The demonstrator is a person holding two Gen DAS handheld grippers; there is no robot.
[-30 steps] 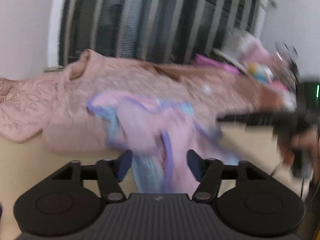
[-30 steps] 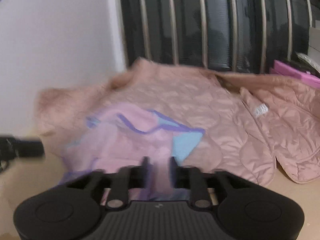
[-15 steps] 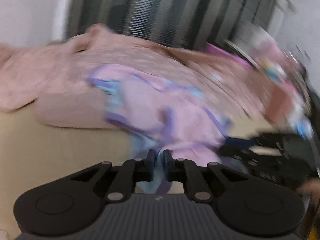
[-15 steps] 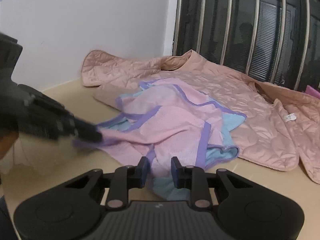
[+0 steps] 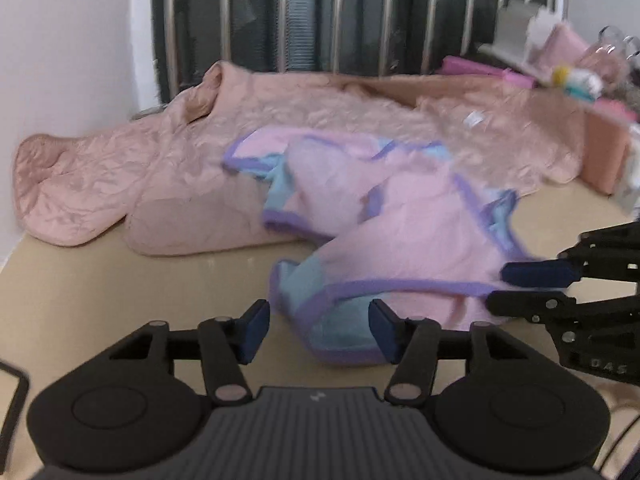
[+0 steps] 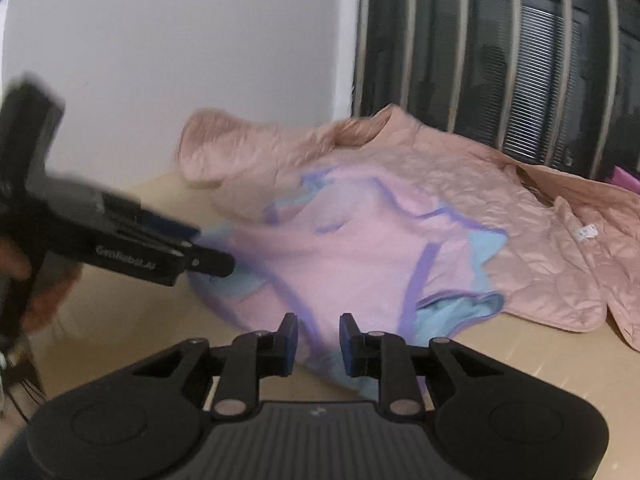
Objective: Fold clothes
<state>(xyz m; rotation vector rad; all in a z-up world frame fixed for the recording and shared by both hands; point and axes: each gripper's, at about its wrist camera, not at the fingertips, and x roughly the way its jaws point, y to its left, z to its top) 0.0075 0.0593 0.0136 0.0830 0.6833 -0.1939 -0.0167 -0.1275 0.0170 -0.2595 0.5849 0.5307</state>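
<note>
A pink garment [image 5: 400, 208] with purple trim and a light blue lining lies crumpled, partly on the tan table [image 5: 100, 280] and partly on a quilted pink jacket [image 5: 160, 168]. My left gripper [image 5: 318, 332] has its jaws opening. The garment's near hem lies between the pads, and they do not press it. My right gripper [image 6: 318, 344] holds a fold of the garment [image 6: 360, 248] between its narrow jaws, which are easing open slightly. The right gripper [image 5: 504, 286] also shows in the left wrist view, at the garment's right edge. The left gripper [image 6: 216, 250] shows in the right wrist view, at the garment's left edge.
The quilted jacket [image 6: 500, 200] spreads across the back of the table [image 6: 540, 360] up to a barred window [image 5: 320, 20]. A white wall [image 6: 160, 60] closes the left side. Pink boxes and small clutter [image 5: 568, 52] stand at the far right. A hand [image 6: 16, 268] holds the left gripper.
The left jaws shut on the garment's hem and have now opened off it. The right jaws narrowed on the fabric, and that gripper swung round toward the garment's right side. The garment slid nearer.
</note>
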